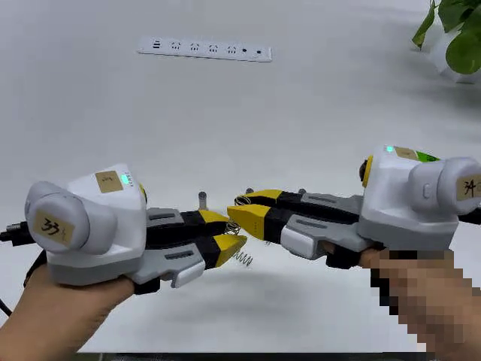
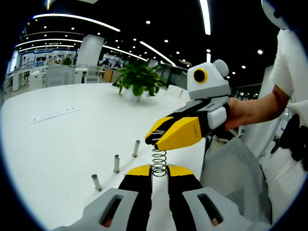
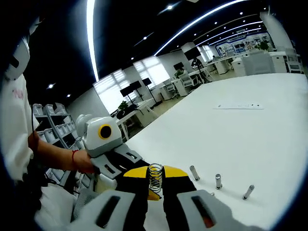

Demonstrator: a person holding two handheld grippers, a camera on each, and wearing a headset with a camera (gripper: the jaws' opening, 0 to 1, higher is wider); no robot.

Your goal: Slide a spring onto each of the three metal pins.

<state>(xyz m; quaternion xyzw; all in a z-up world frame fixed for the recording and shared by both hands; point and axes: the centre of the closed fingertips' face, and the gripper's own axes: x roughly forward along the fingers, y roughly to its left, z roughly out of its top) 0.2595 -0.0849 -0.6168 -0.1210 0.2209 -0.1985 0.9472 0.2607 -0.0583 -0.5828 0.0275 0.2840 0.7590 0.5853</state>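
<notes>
On the left, a hand [image 1: 52,312] holds the left gripper [image 1: 234,231], its yellow-tipped jaws drawn narrow on a spring [image 2: 159,161]. In the left gripper view the coil stands upright between those tips. Its upper end reaches the tips of the right gripper [image 1: 237,204], which comes in from the right, tip to tip with the left. The right gripper's jaws are also narrow, and in the right gripper view the spring's coil sits pinched between them. In the head view a second coil [image 1: 242,258] shows just under the left gripper's lower tip; whether it is a separate spring cannot be told. Three metal pins [image 2: 116,163] stand upright in a row on the white workbench [image 1: 316,135], all bare, just beside the meeting tips on their far side. The grippers hide all but one pin from the head view. One white power strip [image 1: 204,49] lies well beyond, and one potted plant [image 1: 455,30] stands at the far right corner.
</notes>
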